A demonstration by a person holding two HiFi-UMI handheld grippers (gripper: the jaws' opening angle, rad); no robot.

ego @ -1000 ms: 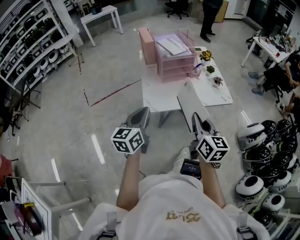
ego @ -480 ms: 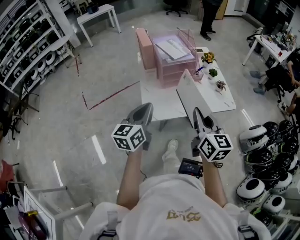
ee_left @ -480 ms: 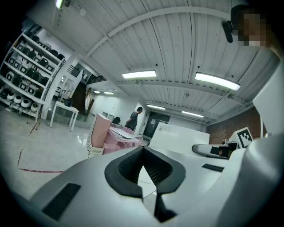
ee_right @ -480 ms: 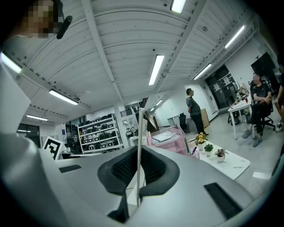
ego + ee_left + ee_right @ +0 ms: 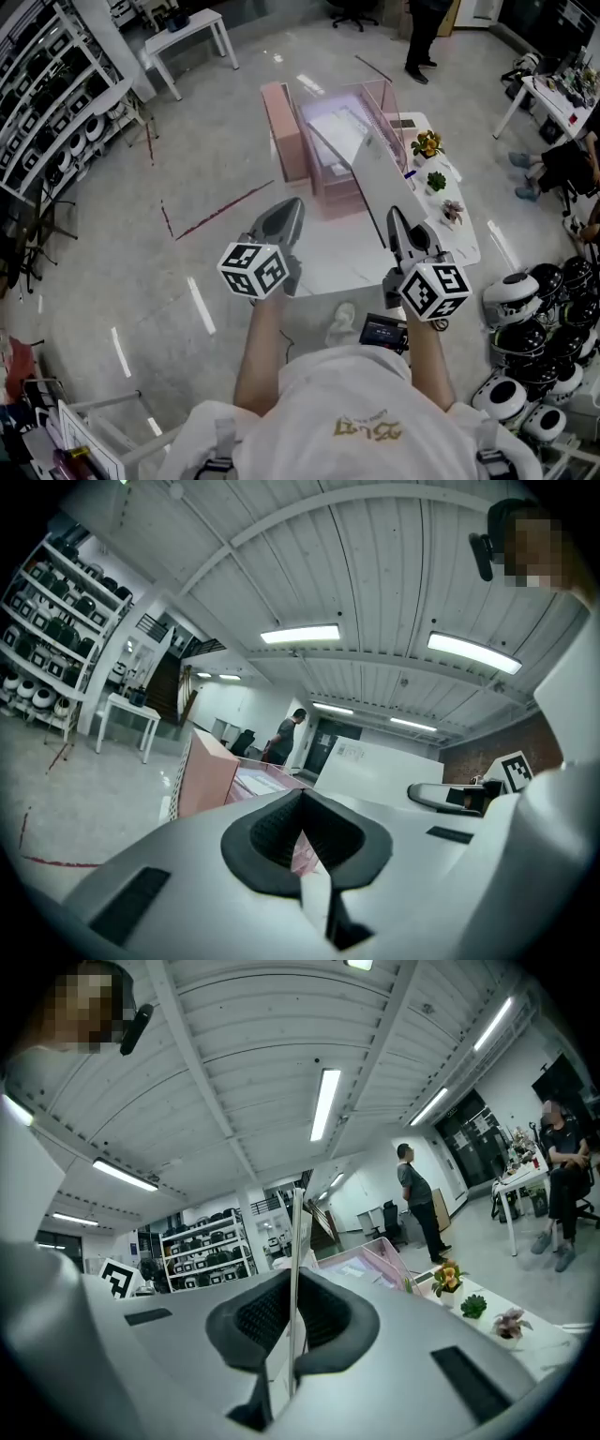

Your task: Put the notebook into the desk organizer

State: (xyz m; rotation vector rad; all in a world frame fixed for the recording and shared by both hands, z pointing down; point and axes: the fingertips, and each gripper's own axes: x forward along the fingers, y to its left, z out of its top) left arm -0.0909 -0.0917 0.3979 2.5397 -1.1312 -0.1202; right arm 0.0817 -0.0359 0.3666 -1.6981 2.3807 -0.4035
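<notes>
Fingers (image 5: 401, 236) of the right gripper (image 5: 394, 216) are clamped tight on the near end of the notebook (image 5: 380, 183) in the head view. The white slab slants up over the bench (image 5: 342, 251) and covers the right side of the pink desk organizer (image 5: 330, 192), so contact between them is impossible to call. The left gripper (image 5: 293, 206) hangs on the organizer's near side, its fingers pressed together on nothing. A pink box (image 5: 281, 127) stands just left of the organizer, with wide open floor (image 5: 187, 187) beyond it. Right of the organizer, small plants (image 5: 436, 180) line the bench edge. A person (image 5: 422, 37) behind it is cut off at the frame top.

Over to the left gripper view: the fingertips meet, and only a sliver of pink shows through the hollow behind them. The gripper's body blocks the organizer's (image 5: 267, 782) base. The notebook (image 5: 375, 769) stands to the organizer's right as a blank white sheet, lower edge hidden.

In the right gripper view the notebook (image 5: 295, 1227) is edge-on, a thin upright line pinched between the pads, its faces unreadable. The organizer (image 5: 361, 1262) sits just right of that line, partly behind the gripper body. The plants (image 5: 448, 1279) are further right, with open floor past them.
</notes>
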